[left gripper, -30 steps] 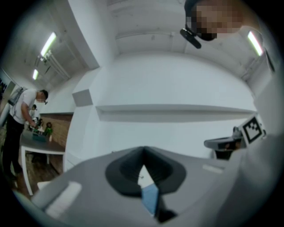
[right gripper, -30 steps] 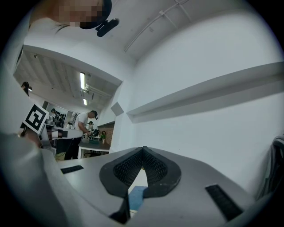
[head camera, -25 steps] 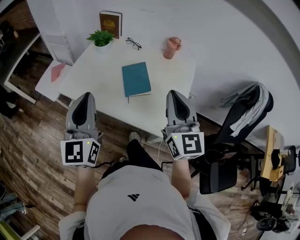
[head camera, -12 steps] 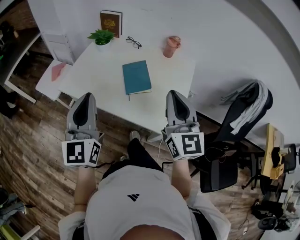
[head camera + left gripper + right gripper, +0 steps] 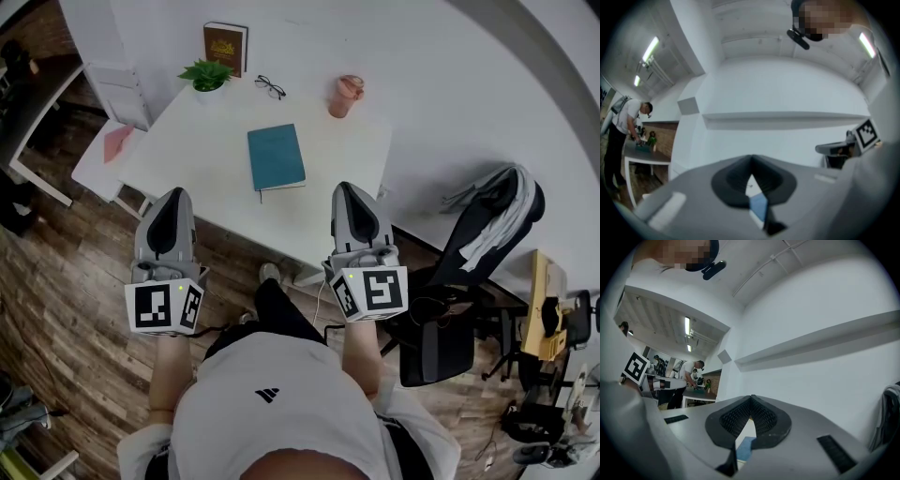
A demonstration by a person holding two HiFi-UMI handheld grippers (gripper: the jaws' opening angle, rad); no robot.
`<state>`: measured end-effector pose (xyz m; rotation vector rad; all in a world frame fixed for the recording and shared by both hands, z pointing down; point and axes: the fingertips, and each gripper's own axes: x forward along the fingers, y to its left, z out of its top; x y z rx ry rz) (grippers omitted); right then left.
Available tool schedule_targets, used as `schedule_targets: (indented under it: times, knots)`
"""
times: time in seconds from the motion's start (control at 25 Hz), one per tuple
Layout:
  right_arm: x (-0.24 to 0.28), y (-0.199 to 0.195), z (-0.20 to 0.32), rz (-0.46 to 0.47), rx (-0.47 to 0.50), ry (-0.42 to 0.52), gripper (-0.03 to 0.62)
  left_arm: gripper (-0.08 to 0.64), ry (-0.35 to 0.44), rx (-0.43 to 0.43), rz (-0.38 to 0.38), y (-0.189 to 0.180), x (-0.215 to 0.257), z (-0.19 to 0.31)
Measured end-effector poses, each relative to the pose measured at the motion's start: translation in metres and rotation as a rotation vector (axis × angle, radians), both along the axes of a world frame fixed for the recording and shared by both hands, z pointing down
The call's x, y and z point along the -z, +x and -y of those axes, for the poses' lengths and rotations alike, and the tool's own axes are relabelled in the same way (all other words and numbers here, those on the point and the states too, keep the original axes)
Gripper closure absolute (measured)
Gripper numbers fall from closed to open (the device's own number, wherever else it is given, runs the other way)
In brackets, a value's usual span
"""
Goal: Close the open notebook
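Ahead of both grippers, on the white surface, lies the teal notebook. It rests flat, cover up, and reads as already shut: no spread pages show.

Position: in the head view it lies between the lines of the two grippers and well apart from both; neither touches it. The right gripper stands nearer to it than the left gripper.

Long axis: it runs away from the person, slightly tilted, so a short edge faces the grippers. A thin pale page edge shows along the near short side, and a thin ribbon or strap hangs off the near left corner. Which long side carries the spine cannot be told.

Finger state: in the left gripper view the fingers are pressed together at the tips with nothing between them. The right gripper view shows the same: dark ribbed pads meeting, empty.

Materials: the notebook cover looks matte and stiff, rectangular with squared corners. The surface is smooth with rounded corners. The gripper bodies are smooth grey shells.

Judgement: if any closing remains, a forward reach comes first, and the right gripper has the shorter path.

Further back stand a potted plant, spectacles, a pink cup and a brown book, all clear of the notebook
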<state>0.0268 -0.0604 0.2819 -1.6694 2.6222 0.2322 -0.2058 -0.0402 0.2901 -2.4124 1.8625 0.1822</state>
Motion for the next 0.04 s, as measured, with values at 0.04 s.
schedule_targets:
  times: [0.04]
  knots:
    - [-0.0004,-0.0012,0.0000,0.000,0.000,0.000,0.604,0.551,-0.001,-0.002,0.001,-0.0005,-0.0009,0.0001]
